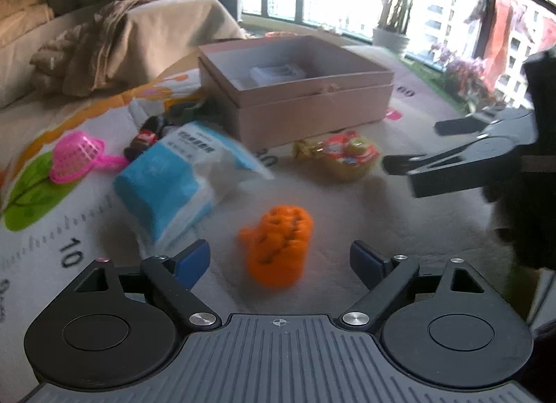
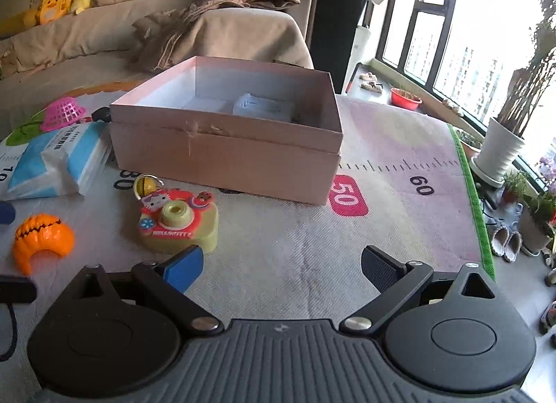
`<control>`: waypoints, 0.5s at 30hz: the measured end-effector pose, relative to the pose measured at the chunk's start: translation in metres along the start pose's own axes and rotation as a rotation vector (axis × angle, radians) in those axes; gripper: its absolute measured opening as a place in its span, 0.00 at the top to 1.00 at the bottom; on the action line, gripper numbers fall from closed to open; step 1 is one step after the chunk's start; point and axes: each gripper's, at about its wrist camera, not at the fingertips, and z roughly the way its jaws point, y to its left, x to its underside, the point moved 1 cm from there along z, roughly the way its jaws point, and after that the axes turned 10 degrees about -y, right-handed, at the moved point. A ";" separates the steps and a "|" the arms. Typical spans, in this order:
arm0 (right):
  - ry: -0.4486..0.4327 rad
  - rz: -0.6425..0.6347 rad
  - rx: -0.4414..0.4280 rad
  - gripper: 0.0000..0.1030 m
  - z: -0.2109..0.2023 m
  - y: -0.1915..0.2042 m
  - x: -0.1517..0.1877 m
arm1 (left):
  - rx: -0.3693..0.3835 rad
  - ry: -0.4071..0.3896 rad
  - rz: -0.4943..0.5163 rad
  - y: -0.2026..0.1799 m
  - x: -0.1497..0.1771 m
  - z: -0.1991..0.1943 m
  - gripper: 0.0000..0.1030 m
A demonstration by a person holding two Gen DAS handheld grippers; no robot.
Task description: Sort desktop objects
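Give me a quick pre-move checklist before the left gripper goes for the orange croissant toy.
1. Left gripper open and empty: ok.
2. Orange croissant toy lined up between the fingers, just ahead of them: ok.
3. Blue tissue pack apart from the toy: ok, but close on the left.
4. Right gripper open, empty, out of the left one's path: ok.
5. Pink box open, with room inside: ok; one white packet lies in it.
6. Hello Kitty toy camera clear of the route to the box: cannot tell.
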 end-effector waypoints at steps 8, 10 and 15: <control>-0.031 0.006 -0.061 0.03 -0.004 0.011 0.004 | -0.260 0.013 0.070 0.032 0.002 -0.005 0.10; -0.023 0.017 -0.065 0.03 -0.002 0.009 0.004 | -0.208 0.011 0.002 0.036 -0.003 -0.010 0.08; -0.034 0.053 -0.059 0.03 -0.003 0.005 0.004 | -0.074 0.005 -0.124 0.022 -0.011 -0.002 0.08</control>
